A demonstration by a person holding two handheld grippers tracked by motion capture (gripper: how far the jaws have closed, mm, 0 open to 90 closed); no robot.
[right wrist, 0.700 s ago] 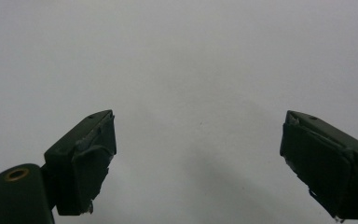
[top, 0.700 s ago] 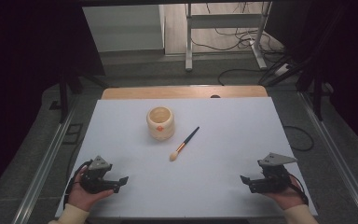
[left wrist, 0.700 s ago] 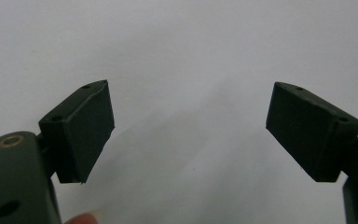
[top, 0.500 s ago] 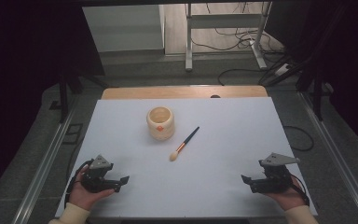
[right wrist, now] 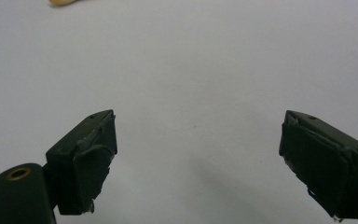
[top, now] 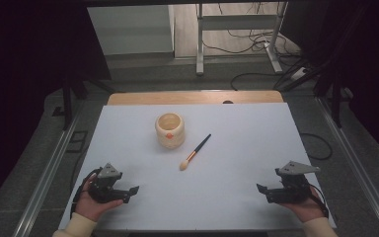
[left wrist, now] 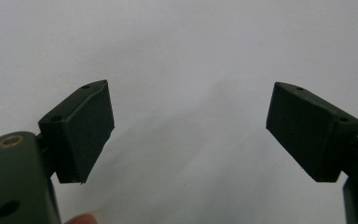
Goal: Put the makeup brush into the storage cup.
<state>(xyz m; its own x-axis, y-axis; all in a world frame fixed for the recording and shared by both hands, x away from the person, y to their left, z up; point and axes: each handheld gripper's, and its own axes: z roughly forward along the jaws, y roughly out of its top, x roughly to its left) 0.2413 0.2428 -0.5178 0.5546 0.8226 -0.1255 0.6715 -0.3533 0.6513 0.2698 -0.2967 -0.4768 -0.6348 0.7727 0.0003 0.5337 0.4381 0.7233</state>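
While both hands rest at the near edge of the white table (top: pixel 256 128), the left gripper (top: pixel 131 191) and right gripper (top: pixel 261 190) hold their jaws wide apart, empty. Farther in lies a makeup brush (top: pixel 195 151), just beside a cream ceramic cup (top: pixel 170 130).

Matt white sheet (top: pixel 237 148) over a wooden table (top: pixel 192 97); glossy ceramic-looking cup (top: pixel 170 130).

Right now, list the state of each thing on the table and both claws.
Cup: upright, open top, standing alone.
Brush: lying flat beside the cup, apart from it, bristles toward the person.
Left claw: open, holding nothing.
Right claw: open, holding nothing.
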